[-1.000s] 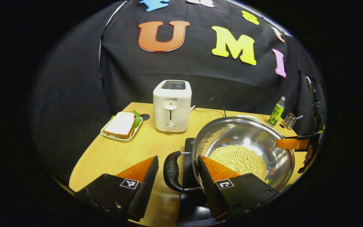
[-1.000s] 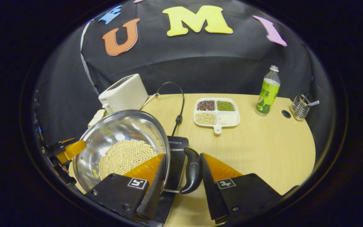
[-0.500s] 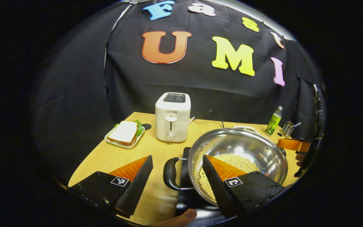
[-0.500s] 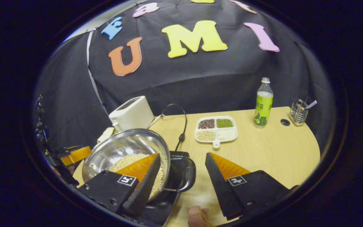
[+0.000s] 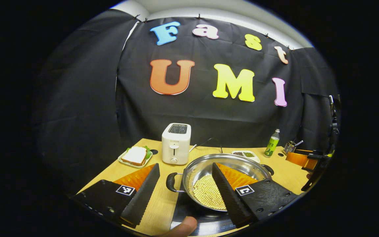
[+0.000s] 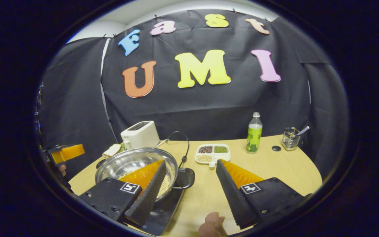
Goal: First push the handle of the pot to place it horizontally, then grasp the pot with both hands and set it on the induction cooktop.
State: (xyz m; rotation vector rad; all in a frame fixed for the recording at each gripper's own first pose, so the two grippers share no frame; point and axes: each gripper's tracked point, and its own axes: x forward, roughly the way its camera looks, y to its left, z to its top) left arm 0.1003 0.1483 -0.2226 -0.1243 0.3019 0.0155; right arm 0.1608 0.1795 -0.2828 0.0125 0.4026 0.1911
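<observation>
Left gripper view shows your left gripper [image 5: 184, 194] pulled back and raised compared with a second ago: then its fingers straddled the pot's near handle [image 5: 170, 182], now they stand spread wide with nothing between them, and the handle sits free in the lower middle of the frame. The pot [image 5: 222, 171], with its layer of pale beans, rests on the dark induction cooktop [image 5: 206, 223] at the bottom centre, both side handles lying level.

In the right gripper view your right gripper [image 6: 189, 194] has done the same. A second ago its fingers bracketed the pot's other handle [image 6: 187, 177]; now they are parted and empty, lifted away, with that handle below and between them in the lower centre. Here the pot [image 6: 133, 161] lies lower left on the cooktop [image 6: 164, 210], and your left gripper shows small at the far left edge.

So you have let go on both sides and backed off. Judging by how the pot sits, flat and settled on the cooktop, the placing looks done, and what remains is only to clear your hands. A fingertip [image 5: 184, 227] shows at the bottom edge of the left gripper view, well clear of the pot.

The toaster [image 5: 175, 143], sandwich plate [image 5: 136, 156], divided tray [image 6: 212, 153] and bottle [image 6: 254, 133] stand apart behind.
</observation>
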